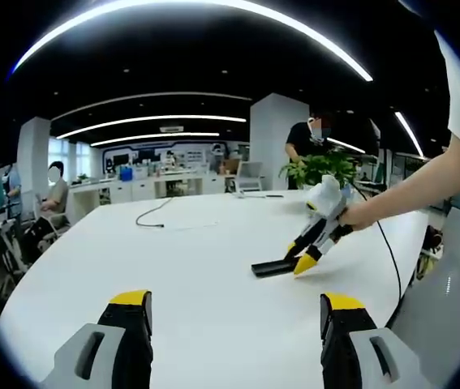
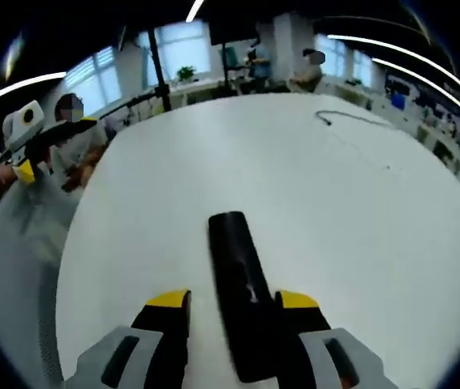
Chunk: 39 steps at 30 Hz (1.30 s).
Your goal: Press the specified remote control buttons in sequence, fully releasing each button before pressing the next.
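Your right gripper's (image 2: pixel 234 304) yellow-tipped fingers stand apart, straddling the flat black rectangular remote control (image 2: pixel 238 284) on the white table (image 2: pixel 335 203). Your left gripper (image 1: pixel 234 312), fingers apart, waits nearer you. Judging by this, you're lining up a press; lower one fingertip onto the button.

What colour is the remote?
Black. The remote shows best in the right gripper view, lying on the white table between that gripper's jaws.
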Motion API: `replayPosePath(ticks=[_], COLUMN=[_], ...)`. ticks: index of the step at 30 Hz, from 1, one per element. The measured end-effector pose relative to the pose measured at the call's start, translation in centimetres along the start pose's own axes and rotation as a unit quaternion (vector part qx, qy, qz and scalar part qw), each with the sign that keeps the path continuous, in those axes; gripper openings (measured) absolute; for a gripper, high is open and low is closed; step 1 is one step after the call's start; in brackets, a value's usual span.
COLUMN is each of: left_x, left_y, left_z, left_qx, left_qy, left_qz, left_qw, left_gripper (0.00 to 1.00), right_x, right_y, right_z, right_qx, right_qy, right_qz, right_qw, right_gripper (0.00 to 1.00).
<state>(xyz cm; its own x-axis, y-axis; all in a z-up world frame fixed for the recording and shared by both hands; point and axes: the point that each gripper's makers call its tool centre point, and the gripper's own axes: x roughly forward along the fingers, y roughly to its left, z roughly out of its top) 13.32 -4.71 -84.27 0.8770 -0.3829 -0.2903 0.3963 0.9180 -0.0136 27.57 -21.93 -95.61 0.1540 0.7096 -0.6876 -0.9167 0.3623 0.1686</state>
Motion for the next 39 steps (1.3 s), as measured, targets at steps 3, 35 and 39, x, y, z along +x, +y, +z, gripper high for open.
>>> replayPosePath(ticks=[3,35,39], left_x=[0.0,-1.0,-1.1], left_y=[0.1,1.5,1.5], left_z=[0.0,1.8,1.8], left_qx=[0.000,-0.031,-0.028], left_qy=[-0.001,-0.050,-0.050], left_qz=[0.003,0.034,0.036], left_qw=[1.0000,0.9977,0.9977], left_gripper=[0.88,0.90,0.89], right_x=[-0.9,-14.0,-14.9], right_y=[-0.3,6.1,6.9], right_z=[1.6,3.0,1.6], right_qx=[0.052,0.112,0.106], right_qy=[-0.079,-0.287,-0.278], right_qz=[-0.033,-0.232,-0.247], right_qw=[0.9950,0.9226,0.9223], right_gripper=[0.48,0.99,0.99])
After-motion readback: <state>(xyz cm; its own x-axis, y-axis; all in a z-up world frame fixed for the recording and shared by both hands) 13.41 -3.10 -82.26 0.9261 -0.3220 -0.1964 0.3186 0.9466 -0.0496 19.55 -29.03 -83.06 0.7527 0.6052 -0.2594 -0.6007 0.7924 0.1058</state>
